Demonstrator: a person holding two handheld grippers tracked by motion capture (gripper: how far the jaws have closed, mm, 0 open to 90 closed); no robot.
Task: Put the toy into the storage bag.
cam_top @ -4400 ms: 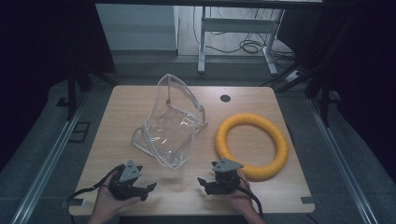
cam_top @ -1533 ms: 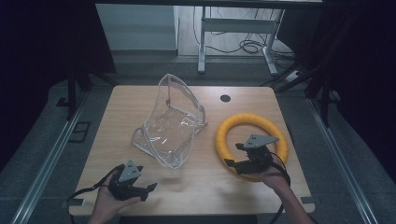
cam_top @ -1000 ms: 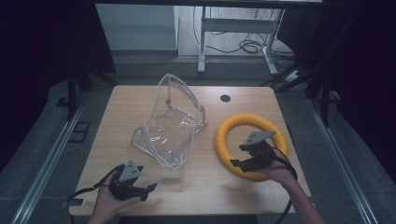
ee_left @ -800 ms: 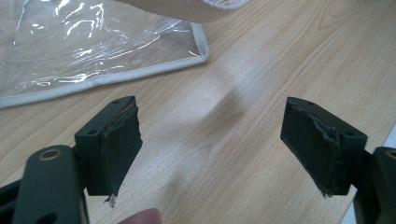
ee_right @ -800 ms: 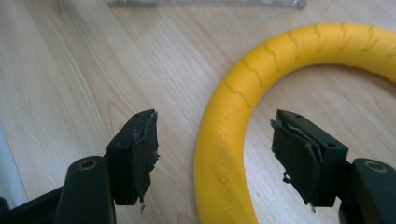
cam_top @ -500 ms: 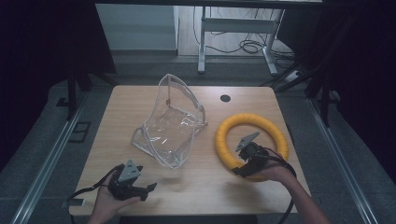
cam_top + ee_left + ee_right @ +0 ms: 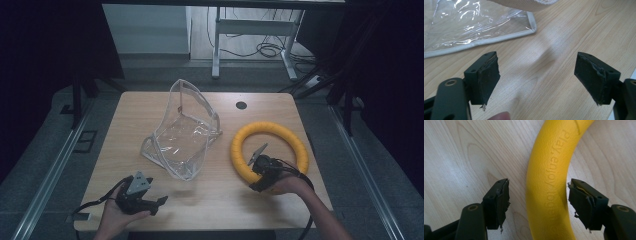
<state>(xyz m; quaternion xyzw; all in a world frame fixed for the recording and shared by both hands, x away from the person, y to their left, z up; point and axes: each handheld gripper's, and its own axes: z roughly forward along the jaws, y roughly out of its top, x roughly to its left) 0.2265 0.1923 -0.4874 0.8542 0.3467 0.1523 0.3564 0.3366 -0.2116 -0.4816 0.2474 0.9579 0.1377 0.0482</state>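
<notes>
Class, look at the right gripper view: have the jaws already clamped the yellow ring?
No: the ring lies between the right gripper's jaws, but a gap shows beside each pad.

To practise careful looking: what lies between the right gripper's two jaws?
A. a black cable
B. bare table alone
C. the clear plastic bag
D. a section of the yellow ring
D: in the right gripper view, the right gripper straddles the yellow ring, one jaw on either side of the tube, its pads not yet pressing on it.

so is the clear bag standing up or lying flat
Standing, partly. The clear bag rests on the table with its base spread flat and its back panel rising upright; it looks empty.
</notes>
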